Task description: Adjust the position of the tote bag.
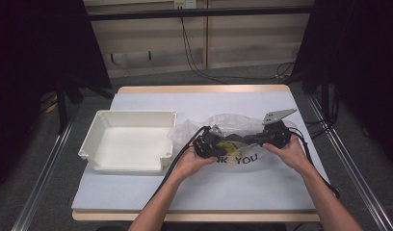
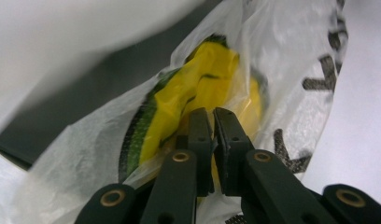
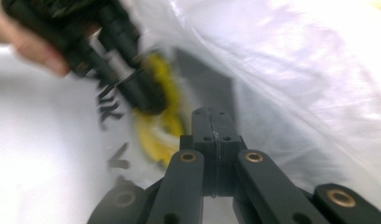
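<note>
The bag (image 1: 235, 139), thin clear plastic with black print, lies on the bench (image 1: 151, 192) right of the white tray (image 1: 129, 139), a yellow-green thing (image 2: 202, 88) inside it. Both forearms reach in from the near edge, hands turned inward toward each other. The left tongs (image 2: 213, 128) are clenched on the bag's film by the yellow thing. The right tongs (image 3: 212, 126) are clenched on the film at the bag's other side.

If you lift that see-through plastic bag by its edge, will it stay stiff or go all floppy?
Probably floppy: the plastic bag is thin, crinkled film that already sags on the table. It likely weighs little itself, though the yellow thing inside may drag it down. It also looks smooth, so the film might slip.
</note>
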A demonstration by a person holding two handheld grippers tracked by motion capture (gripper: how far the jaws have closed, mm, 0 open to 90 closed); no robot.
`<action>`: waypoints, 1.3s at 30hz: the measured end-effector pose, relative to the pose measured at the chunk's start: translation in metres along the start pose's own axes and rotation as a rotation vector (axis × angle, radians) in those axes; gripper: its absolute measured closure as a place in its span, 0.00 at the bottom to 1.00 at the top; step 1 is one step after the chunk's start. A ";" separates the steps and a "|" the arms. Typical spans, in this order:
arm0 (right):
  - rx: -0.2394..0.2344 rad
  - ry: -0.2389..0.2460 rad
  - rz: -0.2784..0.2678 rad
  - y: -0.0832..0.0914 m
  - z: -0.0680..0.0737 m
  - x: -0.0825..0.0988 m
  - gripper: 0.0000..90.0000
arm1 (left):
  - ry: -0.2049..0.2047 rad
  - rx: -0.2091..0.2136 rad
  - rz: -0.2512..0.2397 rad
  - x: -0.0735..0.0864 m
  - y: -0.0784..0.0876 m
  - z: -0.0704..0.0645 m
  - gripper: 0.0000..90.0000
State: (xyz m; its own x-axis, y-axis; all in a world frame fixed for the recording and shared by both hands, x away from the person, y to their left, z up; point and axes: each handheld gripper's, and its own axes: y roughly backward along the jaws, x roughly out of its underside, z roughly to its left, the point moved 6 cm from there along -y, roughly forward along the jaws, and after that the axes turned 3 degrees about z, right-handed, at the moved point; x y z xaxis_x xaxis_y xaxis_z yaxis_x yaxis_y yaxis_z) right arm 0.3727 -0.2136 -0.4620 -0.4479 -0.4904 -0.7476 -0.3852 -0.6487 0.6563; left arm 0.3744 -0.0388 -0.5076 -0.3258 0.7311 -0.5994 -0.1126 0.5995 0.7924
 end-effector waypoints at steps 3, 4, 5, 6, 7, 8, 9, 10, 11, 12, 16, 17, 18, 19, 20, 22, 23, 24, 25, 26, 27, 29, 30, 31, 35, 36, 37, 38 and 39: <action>0.027 -0.036 -0.019 -0.003 -0.014 -0.004 1.00 | -0.004 0.007 0.011 0.002 -0.004 -0.001 0.96; 0.030 -0.043 -0.019 -0.005 -0.018 -0.004 1.00 | -0.004 0.007 0.011 0.002 -0.004 -0.001 0.96; 0.034 -0.050 -0.018 -0.007 -0.021 -0.005 1.00 | -0.004 0.006 0.016 0.002 -0.005 -0.001 0.96; 0.034 -0.050 -0.018 -0.007 -0.021 -0.005 1.00 | -0.002 0.008 0.023 0.003 -0.007 -0.002 0.96; 0.045 -0.063 -0.004 -0.010 -0.029 -0.003 1.00 | 0.000 0.009 0.028 0.004 -0.008 -0.002 0.96; 0.047 -0.064 0.006 -0.012 -0.032 -0.002 1.00 | 0.000 0.012 0.029 0.005 -0.010 -0.002 0.96; 0.047 -0.064 0.006 -0.012 -0.032 -0.002 1.00 | 0.000 0.012 0.029 0.005 -0.010 -0.002 0.96; 0.047 -0.067 0.015 -0.013 -0.034 -0.001 1.00 | -0.005 0.012 0.029 0.005 -0.009 -0.002 0.96; 0.041 -0.073 0.016 -0.014 -0.035 -0.001 1.00 | -0.006 0.014 0.026 0.005 -0.010 -0.003 0.96; 0.044 -0.073 0.016 -0.015 -0.036 -0.001 1.00 | -0.005 0.017 0.030 0.005 -0.010 -0.003 0.97; 0.062 -0.089 0.009 -0.017 -0.042 -0.001 1.00 | -0.005 0.024 0.030 0.006 -0.009 -0.004 0.97; 0.059 -0.100 0.002 -0.018 -0.045 -0.001 1.00 | -0.002 0.025 0.022 0.007 -0.010 -0.006 0.98; 0.068 -0.100 0.001 -0.018 -0.047 -0.002 1.00 | -0.002 0.025 0.022 0.007 -0.010 -0.006 0.98; 0.068 -0.100 0.001 -0.018 -0.047 -0.002 1.00 | -0.006 0.027 0.023 0.007 -0.009 -0.007 0.98; 0.074 -0.105 0.000 -0.018 -0.049 -0.002 1.00 | -0.012 0.025 0.026 0.008 -0.009 -0.008 0.98; 0.078 -0.121 -0.001 -0.018 -0.053 -0.002 1.00 | 0.004 0.032 0.008 0.008 -0.010 -0.009 0.99; 0.089 -0.119 -0.005 -0.018 -0.056 -0.002 1.00 | -0.005 0.033 0.016 0.009 -0.009 -0.008 0.99; 0.091 -0.124 -0.007 -0.019 -0.059 -0.002 1.00 | -0.003 0.033 0.016 0.009 -0.009 -0.009 0.99; 0.096 -0.129 -0.006 -0.019 -0.061 -0.002 1.00 | -0.011 0.036 0.016 0.009 -0.009 -0.009 0.99; 0.094 -0.134 -0.012 -0.019 -0.063 -0.002 1.00 | -0.011 0.038 0.017 0.010 -0.009 -0.009 0.99; 0.106 -0.139 -0.005 -0.020 -0.067 -0.001 1.00 | -0.010 0.038 0.014 0.010 -0.009 -0.011 0.99; 0.116 -0.146 0.000 -0.020 -0.069 -0.001 1.00 | -0.020 0.037 0.023 0.010 -0.008 -0.011 1.00; 0.117 -0.156 0.004 -0.020 -0.071 0.000 1.00 | -0.009 0.041 0.017 0.010 -0.008 -0.012 1.00; 0.139 -0.167 0.004 -0.019 -0.076 0.000 1.00 | -0.016 0.043 0.020 0.011 -0.008 -0.012 1.00; 0.157 -0.174 0.017 -0.020 -0.084 0.003 1.00 | -0.013 0.054 0.012 0.013 -0.007 -0.014 1.00; 0.173 -0.178 0.026 -0.021 -0.086 0.005 1.00 | -0.022 0.054 0.020 0.014 -0.006 -0.015 1.00; 0.170 -0.180 0.033 -0.022 -0.087 0.006 1.00 | -0.020 0.057 0.020 0.014 -0.006 -0.016 1.00; 0.172 -0.181 0.035 -0.023 -0.088 0.007 1.00 | -0.028 0.057 0.012 0.014 -0.007 -0.016 1.00; 0.183 -0.184 0.037 -0.024 -0.090 0.008 1.00 | -0.027 0.058 0.020 0.014 -0.006 -0.017 1.00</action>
State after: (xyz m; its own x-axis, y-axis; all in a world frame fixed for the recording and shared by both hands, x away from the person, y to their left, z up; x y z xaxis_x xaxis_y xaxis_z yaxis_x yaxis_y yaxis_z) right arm 0.4508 -0.2543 -0.4924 -0.5971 -0.3871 -0.7026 -0.4976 -0.5083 0.7029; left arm 0.3542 -0.0377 -0.5190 -0.3020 0.7513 -0.5868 -0.0513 0.6019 0.7970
